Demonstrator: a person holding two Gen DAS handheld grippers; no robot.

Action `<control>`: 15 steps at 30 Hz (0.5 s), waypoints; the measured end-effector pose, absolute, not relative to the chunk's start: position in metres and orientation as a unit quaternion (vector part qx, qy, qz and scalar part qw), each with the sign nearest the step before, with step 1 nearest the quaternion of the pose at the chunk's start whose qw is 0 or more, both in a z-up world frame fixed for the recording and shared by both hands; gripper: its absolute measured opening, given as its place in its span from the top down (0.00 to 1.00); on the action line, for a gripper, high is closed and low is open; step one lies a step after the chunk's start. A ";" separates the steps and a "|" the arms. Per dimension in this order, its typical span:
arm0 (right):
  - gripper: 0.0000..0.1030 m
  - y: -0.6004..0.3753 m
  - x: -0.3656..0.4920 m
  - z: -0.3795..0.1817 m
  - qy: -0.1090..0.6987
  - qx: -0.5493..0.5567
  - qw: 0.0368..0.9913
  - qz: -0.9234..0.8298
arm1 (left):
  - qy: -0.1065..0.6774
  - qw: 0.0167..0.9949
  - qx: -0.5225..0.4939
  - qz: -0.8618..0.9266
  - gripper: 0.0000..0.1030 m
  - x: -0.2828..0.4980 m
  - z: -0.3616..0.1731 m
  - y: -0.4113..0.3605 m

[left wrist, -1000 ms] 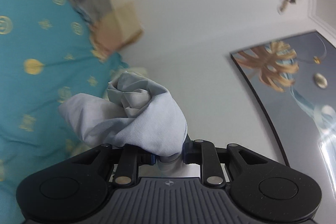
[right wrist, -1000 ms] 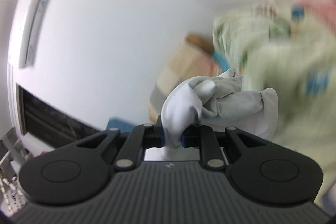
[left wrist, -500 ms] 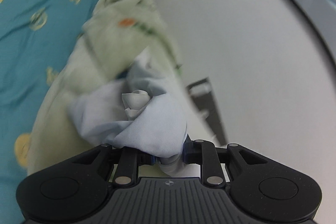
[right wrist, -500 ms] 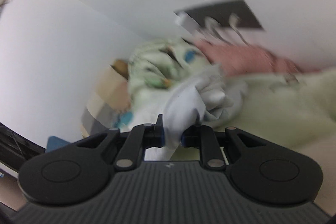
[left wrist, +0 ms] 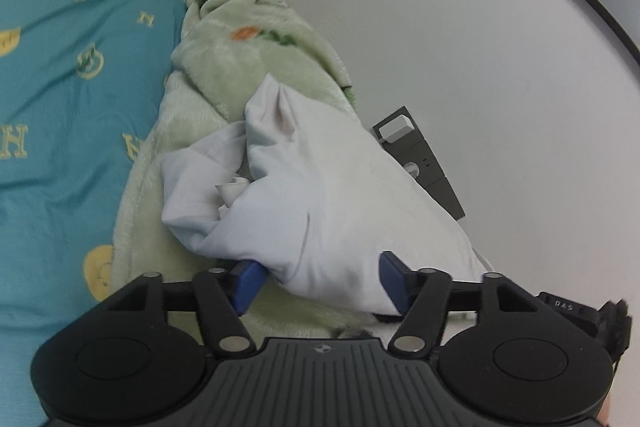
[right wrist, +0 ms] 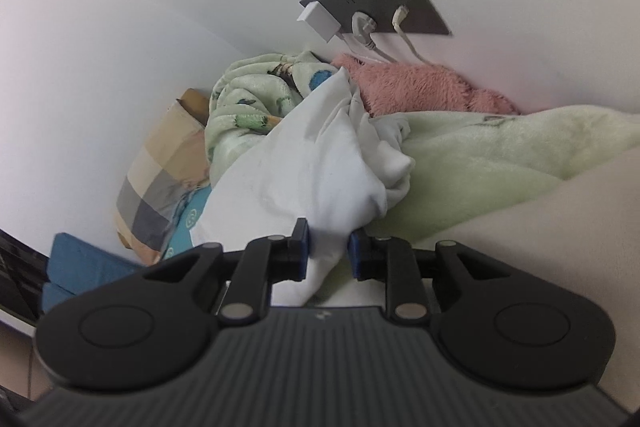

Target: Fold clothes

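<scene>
— Where is the thing you want folded?

— On the green blanket (left wrist: pixel 200 75). The white garment (left wrist: pixel 320 195) sits bunched on top of it in a crumpled heap with no edge laid flat, so I'd judge the folding itself has not begun

— So what do you want from me?

— Don't fold the lump. Lift it clear of the green blanket, let it hang so the bulk drops out, then find two corners or a hem and spread it on a flat patch beside the blanket. The plush pile will likely drag on thin cloth, so lift, don't slide

— What is my left gripper (left wrist: pixel 320 281) doing?

— Its jaws stand wide apart just over the blanket. The heap lies in the gap and brushes both blue pads (left wrist: pixel 249 283), but nothing is pinched there

— And my right gripper (right wrist: pixel 328 249)?

— Nearly closed, clamped on a thick twist of the same garment at the near edge of the blanket. That is several layers at once, so take a fresh single-layer hold with your left before you pull the two apart
</scene>
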State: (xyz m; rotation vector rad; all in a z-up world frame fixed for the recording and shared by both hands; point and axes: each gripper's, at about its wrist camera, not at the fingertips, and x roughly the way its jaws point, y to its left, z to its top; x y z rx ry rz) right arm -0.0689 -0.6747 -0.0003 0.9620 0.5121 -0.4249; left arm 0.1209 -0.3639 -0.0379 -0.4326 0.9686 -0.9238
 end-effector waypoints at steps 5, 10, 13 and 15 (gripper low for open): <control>0.77 -0.645 -0.099 0.033 0.226 0.403 0.863 -0.202 | 0.383 0.800 -0.137 -0.442 0.18 0.084 0.015 -0.350; 0.77 -0.602 -0.123 0.069 0.206 0.334 0.899 -0.195 | 0.324 0.839 -0.072 -0.432 0.03 0.038 0.061 -0.338; 0.77 -0.576 -0.138 0.084 0.192 0.305 0.915 -0.183 | 0.295 0.855 -0.045 -0.424 0.00 0.007 0.080 -0.329; 0.77 -0.559 -0.148 0.090 0.186 0.289 0.922 -0.177 | 0.280 0.862 -0.033 -0.420 0.00 -0.012 0.088 -0.322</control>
